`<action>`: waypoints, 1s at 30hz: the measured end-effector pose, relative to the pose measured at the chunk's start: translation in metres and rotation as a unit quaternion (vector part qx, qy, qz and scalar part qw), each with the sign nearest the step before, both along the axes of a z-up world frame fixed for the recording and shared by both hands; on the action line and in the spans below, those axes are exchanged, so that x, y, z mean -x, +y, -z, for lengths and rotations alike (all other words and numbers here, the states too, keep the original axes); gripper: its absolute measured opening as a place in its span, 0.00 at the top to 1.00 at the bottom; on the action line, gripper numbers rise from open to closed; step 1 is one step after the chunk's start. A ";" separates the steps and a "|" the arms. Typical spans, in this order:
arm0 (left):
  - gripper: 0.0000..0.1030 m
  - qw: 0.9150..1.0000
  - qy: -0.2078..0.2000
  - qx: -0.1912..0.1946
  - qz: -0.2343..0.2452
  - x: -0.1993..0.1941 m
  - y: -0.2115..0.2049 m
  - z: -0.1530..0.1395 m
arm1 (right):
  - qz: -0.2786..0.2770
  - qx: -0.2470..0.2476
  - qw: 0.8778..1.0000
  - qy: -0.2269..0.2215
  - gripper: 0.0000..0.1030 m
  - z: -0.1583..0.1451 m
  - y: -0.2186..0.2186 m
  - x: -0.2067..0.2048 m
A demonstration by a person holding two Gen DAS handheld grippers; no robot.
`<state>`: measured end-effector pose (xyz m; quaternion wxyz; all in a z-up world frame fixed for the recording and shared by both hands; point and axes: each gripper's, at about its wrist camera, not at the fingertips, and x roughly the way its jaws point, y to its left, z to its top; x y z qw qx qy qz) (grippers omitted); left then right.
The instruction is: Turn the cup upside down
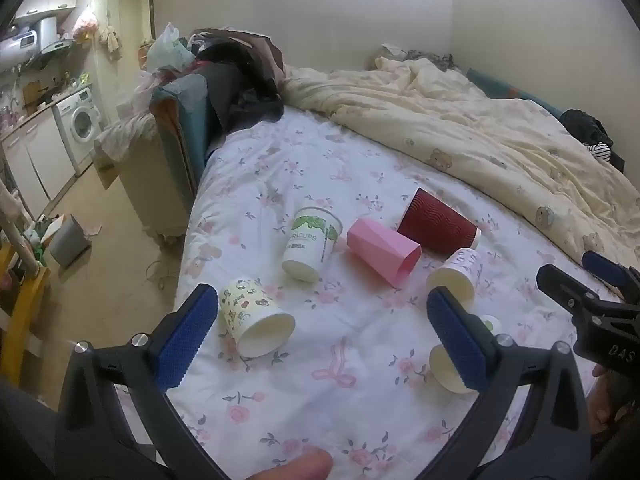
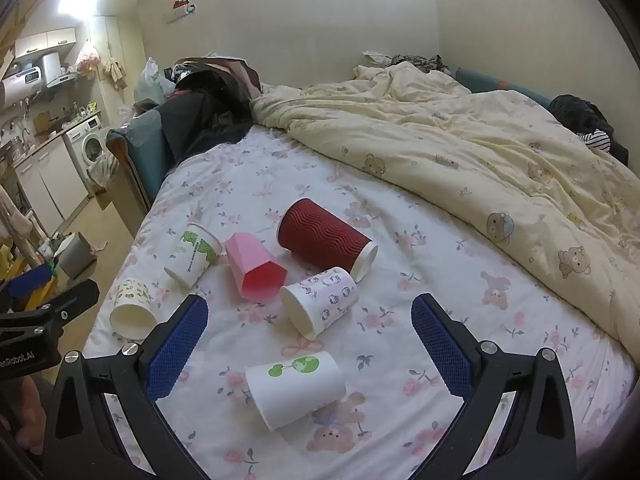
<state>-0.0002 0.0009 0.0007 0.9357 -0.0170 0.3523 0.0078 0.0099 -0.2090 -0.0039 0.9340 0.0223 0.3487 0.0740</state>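
Note:
Several cups lie on their sides on the floral bed sheet (image 2: 400, 320). They are a dark red ribbed cup (image 2: 320, 234) (image 1: 438, 224), a pink faceted cup (image 2: 254, 266) (image 1: 382, 250), a white cup with green print (image 2: 192, 254) (image 1: 312, 244), a yellowish patterned cup (image 2: 134, 308) (image 1: 254, 316), a white cup with small figures (image 2: 320, 300) (image 1: 454, 274), and a white cup with a green globe (image 2: 294, 388) (image 1: 452, 368). My left gripper (image 1: 320, 328) is open and empty above the near cups. My right gripper (image 2: 310, 340) is open and empty above the globe cup.
A crumpled cream duvet (image 2: 480, 140) covers the bed's far and right side. Dark clothes and bags (image 1: 240, 76) pile at the far left corner. The bed's left edge drops to the floor, with a grey bin (image 1: 68, 240) and a washing machine (image 1: 78, 126).

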 end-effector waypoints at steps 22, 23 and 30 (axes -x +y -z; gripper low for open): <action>0.00 1.000 -0.005 -0.008 0.004 0.005 -0.001 -0.005 | -0.001 -0.008 1.000 0.002 0.00 0.000 0.000 0.000; 0.00 1.000 -0.006 -0.009 0.004 0.005 -0.002 -0.005 | 0.000 -0.009 1.000 0.002 0.00 0.000 -0.001 0.000; 0.00 1.000 -0.003 -0.008 0.003 0.000 -0.004 -0.002 | 0.001 -0.009 1.000 0.005 0.00 0.002 0.000 0.000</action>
